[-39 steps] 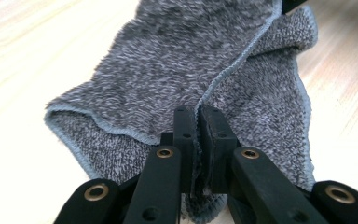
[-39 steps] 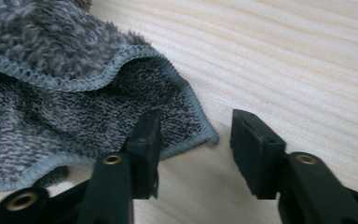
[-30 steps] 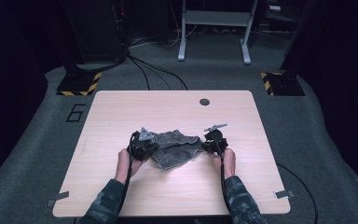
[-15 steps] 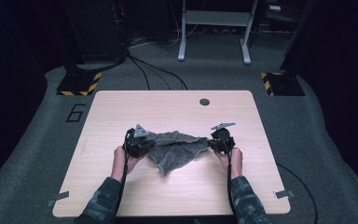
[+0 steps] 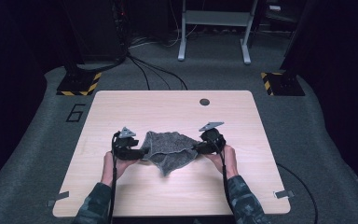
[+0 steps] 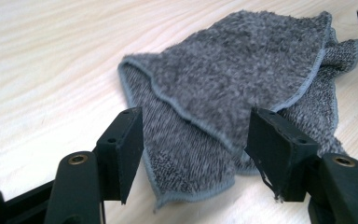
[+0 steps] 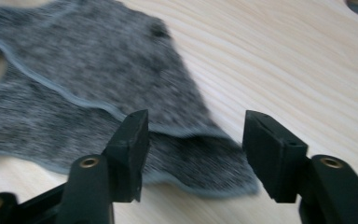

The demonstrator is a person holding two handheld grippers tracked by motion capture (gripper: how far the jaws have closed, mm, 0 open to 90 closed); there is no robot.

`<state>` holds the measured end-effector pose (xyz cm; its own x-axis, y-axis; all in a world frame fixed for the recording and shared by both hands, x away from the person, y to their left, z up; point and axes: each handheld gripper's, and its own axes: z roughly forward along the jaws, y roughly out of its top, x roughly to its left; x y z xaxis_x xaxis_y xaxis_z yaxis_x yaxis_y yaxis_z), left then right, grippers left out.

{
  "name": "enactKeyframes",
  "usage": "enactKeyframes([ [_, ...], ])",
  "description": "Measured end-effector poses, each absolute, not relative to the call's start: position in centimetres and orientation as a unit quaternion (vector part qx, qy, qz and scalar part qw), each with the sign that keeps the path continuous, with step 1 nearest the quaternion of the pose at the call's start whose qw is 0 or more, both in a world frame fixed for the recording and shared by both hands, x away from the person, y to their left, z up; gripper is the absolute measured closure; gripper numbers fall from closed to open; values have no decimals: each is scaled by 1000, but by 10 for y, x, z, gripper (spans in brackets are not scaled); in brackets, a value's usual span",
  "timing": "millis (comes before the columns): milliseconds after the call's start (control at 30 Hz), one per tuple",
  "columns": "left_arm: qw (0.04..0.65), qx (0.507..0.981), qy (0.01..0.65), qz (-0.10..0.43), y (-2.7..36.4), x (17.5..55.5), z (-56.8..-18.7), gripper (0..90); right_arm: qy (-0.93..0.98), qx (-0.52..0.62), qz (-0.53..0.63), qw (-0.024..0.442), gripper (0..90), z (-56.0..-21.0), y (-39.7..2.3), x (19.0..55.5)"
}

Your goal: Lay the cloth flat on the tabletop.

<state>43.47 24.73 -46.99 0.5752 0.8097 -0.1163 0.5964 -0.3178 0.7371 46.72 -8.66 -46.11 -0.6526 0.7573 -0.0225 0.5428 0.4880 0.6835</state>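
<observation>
Grey terry cloth (image 5: 170, 148), loosely folded

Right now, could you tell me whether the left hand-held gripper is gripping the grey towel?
Apart. The left gripper view shows the left hand-held gripper with jaws just opened, pads clear of the grey towel lying between them.

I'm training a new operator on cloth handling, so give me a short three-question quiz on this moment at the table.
1. True or false: the left tool is clamped on the grey towel.
2. The towel lies: A) flat and fully spread, B) rumpled with folded layers, C) hanging off the table edge.
3. Fill in: the right tool has its jaws ___, with a towel corner lying on the table between them.

Key: 1 false, both tools have just opened their jaws and the pads do not press on the cloth; 2 B; 3 open.
</observation>
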Motion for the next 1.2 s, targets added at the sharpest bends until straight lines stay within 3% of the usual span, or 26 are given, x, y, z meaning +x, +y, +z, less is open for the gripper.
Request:
enactKeyframes([
  [233, 360, 802, 464, 109, 256, 431, -485, 354, 879, 316, 326, 148, 357, -459, -41, 463],
  [367, 346, 806, 467, 110, 251, 432, -493, 357, 897, 292, 296, 152, 405, -470, -22, 468],
  [500, 329, 813, 467, 114, 244, 436, -498, 389, 899, 310, 275, 141, 586, -482, -22, 481],
  [633, 311, 824, 458, 117, 234, 440, -503, 523, 894, 329, 270, 137, 799, -488, -33, 484],
  [767, 303, 832, 447, 124, 228, 446, -506, 630, 889, 344, 269, 137, 880, -492, -42, 483],
  [1067, 306, 840, 428, 135, 210, 461, -506, 720, 867, 389, 280, 135, 872, -490, -73, 467],
  [1133, 315, 835, 432, 132, 211, 460, -504, 679, 864, 386, 295, 135, 772, -484, -77, 464],
  [1200, 322, 827, 443, 126, 216, 458, -501, 572, 861, 378, 309, 139, 657, -475, -76, 462],
])
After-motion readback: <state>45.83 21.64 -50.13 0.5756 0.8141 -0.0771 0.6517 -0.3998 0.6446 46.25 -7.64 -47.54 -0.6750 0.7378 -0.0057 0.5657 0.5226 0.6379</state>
